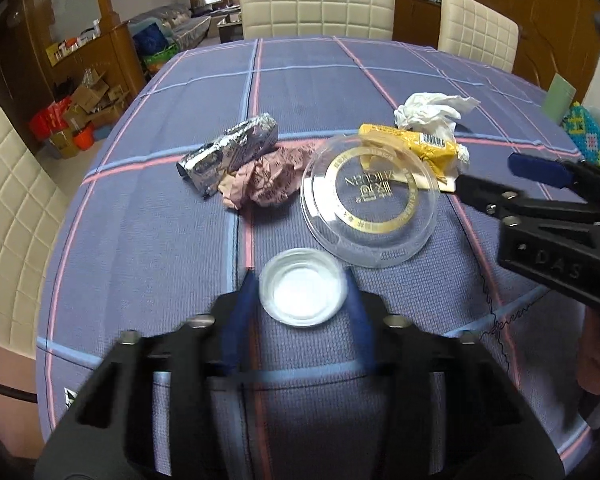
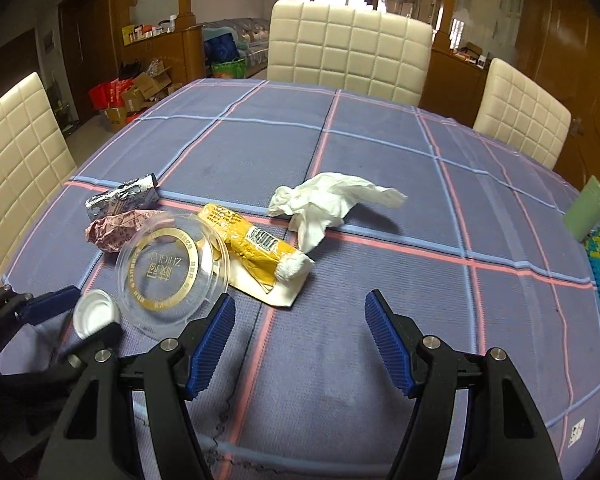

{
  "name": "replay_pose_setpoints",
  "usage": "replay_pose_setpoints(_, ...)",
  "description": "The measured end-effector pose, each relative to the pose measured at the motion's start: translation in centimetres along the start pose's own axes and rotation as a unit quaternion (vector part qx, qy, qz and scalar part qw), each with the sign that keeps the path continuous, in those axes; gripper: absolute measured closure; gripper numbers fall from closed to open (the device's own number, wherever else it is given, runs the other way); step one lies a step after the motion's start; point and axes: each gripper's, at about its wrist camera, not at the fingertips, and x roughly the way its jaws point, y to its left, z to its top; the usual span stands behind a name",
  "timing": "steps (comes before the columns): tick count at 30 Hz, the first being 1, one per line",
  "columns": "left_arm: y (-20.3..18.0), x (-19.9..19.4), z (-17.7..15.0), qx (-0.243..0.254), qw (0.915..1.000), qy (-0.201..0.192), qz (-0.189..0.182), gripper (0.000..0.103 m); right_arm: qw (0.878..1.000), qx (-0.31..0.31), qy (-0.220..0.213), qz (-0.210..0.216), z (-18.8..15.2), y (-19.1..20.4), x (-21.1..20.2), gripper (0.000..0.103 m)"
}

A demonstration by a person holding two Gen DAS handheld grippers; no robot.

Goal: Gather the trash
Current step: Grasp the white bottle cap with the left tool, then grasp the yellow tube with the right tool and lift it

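The left gripper [image 1: 303,288] has a small white bottle cap [image 1: 303,287] between its two blue fingers [image 1: 241,300]. The pads lie against both sides of the cap, so the fingers are pinching it, low over the purple checked tablecloth [image 1: 204,92]. In the right wrist view the same cap [image 2: 96,314] sits between the blue pads of the left gripper [image 2: 94,316] at the lower left edge.

Just ahead of the left fingertips and a little to their right lies a clear round plastic lid [image 1: 370,198] with a gold ring printed on it. Past the lid, its far rim overlapping it, is a yellow wrapper [image 1: 416,142] with a white end, and farther still a crumpled white tissue [image 1: 432,110]. Ahead and to the left of the lid are a crumpled pink paper [image 1: 268,178] and, touching it on its far side, a silver foil packet [image 1: 230,152].

The right gripper [image 2: 300,340] has its fingers spread wide, with only bare cloth between them. The clear lid [image 2: 172,276] lies just beside its left fingertip [image 2: 216,328]; whether they touch is not clear. The yellow wrapper [image 2: 256,244] is ahead of the fingers, slightly to the left, and the tissue [image 2: 324,204] is farther ahead, near the middle. In the left wrist view the right gripper [image 1: 496,184] enters from the right edge, its tip close to the lid's right rim.

Cream padded chairs [image 2: 348,52] stand around the table.
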Motion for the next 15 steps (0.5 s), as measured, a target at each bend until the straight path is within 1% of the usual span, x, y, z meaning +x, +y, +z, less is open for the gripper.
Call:
replay_pose_setpoints(6, 2.0, 0.1, 0.6, -0.024, 0.9996, -0.006, 0.013, 0.062, 1.0, 0.009, 0.017, 0.019, 1.0, -0.1, 1.9, 0.037)
replay_pose_setpoints(12, 3.0, 0.5, 0.9, -0.037, 0.9992, -0.004, 0.013, 0.062, 0.999, 0.011, 0.031, 0.034, 1.3, 0.4, 3.2, 0.038)
replay_pose_setpoints(13, 3.0, 0.6, 0.9, -0.038, 0.9992, -0.003, 0.012, 0.062, 0.999, 0.01, 0.031, 0.039, 1.2, 0.5, 3.2, 0.042)
replay_pose_setpoints(15, 3.1, 0.6, 0.9, -0.039, 0.9992, -0.003, 0.012, 0.062, 0.999, 0.004, 0.026, 0.045, 1.0, 0.9, 2.9, 0.056)
